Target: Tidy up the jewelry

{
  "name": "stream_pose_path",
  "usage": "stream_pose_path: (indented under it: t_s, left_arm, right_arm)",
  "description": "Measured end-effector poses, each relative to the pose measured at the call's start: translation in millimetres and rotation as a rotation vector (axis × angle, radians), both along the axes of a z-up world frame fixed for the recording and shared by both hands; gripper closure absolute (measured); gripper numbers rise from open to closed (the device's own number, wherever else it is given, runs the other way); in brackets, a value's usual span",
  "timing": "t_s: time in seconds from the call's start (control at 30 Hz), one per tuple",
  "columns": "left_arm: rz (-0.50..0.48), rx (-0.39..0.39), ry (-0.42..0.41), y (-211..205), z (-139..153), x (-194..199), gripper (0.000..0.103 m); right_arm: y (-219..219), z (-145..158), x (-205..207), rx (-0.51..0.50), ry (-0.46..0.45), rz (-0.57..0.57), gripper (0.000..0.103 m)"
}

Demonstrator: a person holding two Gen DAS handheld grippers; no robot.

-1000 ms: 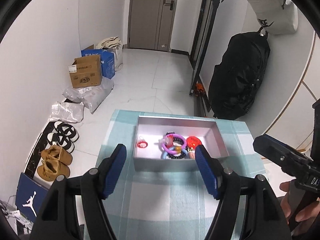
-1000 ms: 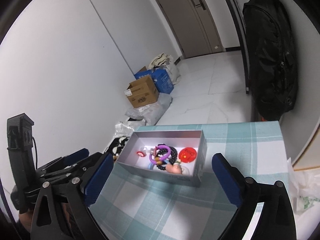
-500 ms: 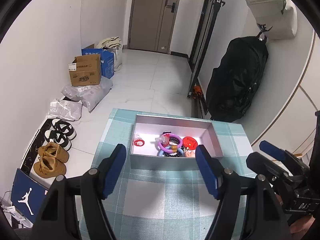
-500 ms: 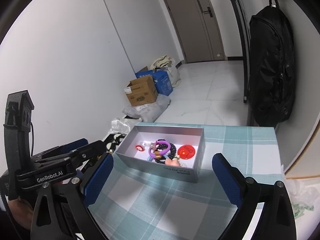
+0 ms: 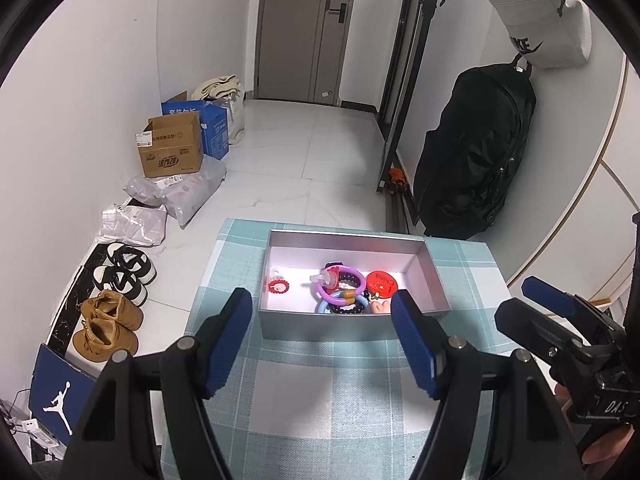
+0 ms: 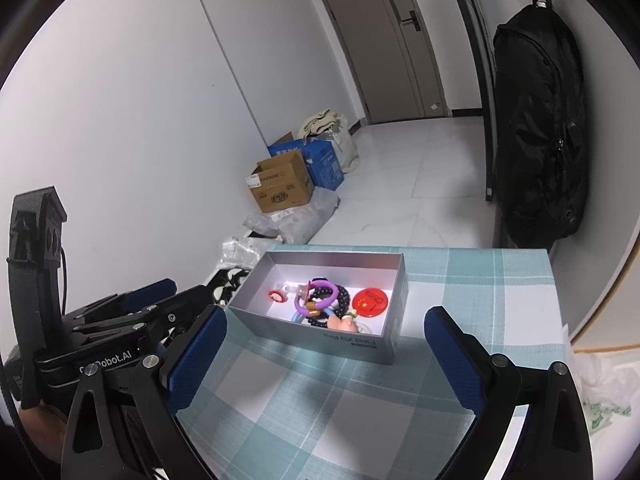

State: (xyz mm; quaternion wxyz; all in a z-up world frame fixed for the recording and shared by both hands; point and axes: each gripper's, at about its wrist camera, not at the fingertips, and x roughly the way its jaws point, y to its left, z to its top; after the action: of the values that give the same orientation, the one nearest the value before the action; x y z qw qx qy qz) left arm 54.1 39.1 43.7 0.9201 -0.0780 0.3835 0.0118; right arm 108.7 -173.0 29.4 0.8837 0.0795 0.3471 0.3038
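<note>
Jewelry sits heaped in one silver box (image 5: 352,322) on the checked tablecloth (image 5: 320,392), toward the far end of the table. Inside I count one purple ring (image 5: 347,285), one light blue ring (image 5: 340,307) under it, one string of dark beads (image 6: 344,295), one round red badge (image 5: 382,283), one small red charm (image 5: 278,286) lying apart near the box's left wall, and one pinkish piece (image 6: 342,323) against the near wall. Whether more lies under the pile I cannot tell.

Two grippers hang over the near cloth, short of the box. The left gripper (image 5: 322,338) has its blue fingers apart with nothing between them; the right gripper (image 6: 324,360) also stands wide and empty.

Bare cloth runs between the grippers and the box's near wall. The box's far wall lies close to the table's far edge, with floor beyond. On the right, the cloth's edge nears the wall and a black bag (image 6: 540,128).
</note>
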Motion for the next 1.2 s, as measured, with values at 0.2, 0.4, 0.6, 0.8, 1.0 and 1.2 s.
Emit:
stream_pose_path:
  t_s: [0.2,0.4,0.6,0.8,1.0,1.2]
  left_arm:
    - [-0.015,-0.021,0.018,2,-3,2,0.036]
    - [-0.028,-0.023,0.016,-1,-3,4,0.036]
    - [-0.046,-0.013,0.013,-6,-2,3,0.036]
    - [-0.03,-0.018,0.01,-3,-1,3,0.036]
    - [-0.021,-0.019,0.018,-2,-3,5,0.036]
    - [-0.023,-0.02,0.056,-2,-11,10,0.036]
  right_arm:
    - [-1,1,0,0.006,-0.003,-0.002,0.003]
    - [3,0,-4,-0.025,-0.025,0.007,0.003]
    - [3,1,-4,-0.028,-0.03,0.011,0.003]
    - [2,0,-2,-0.028,-0.02,0.011,0.003]
    - [0,-1,-2,-0.02,-0.019,0.009,0.003]
    - [0,0,-3,-0.022,-0.023,0.009,0.003]
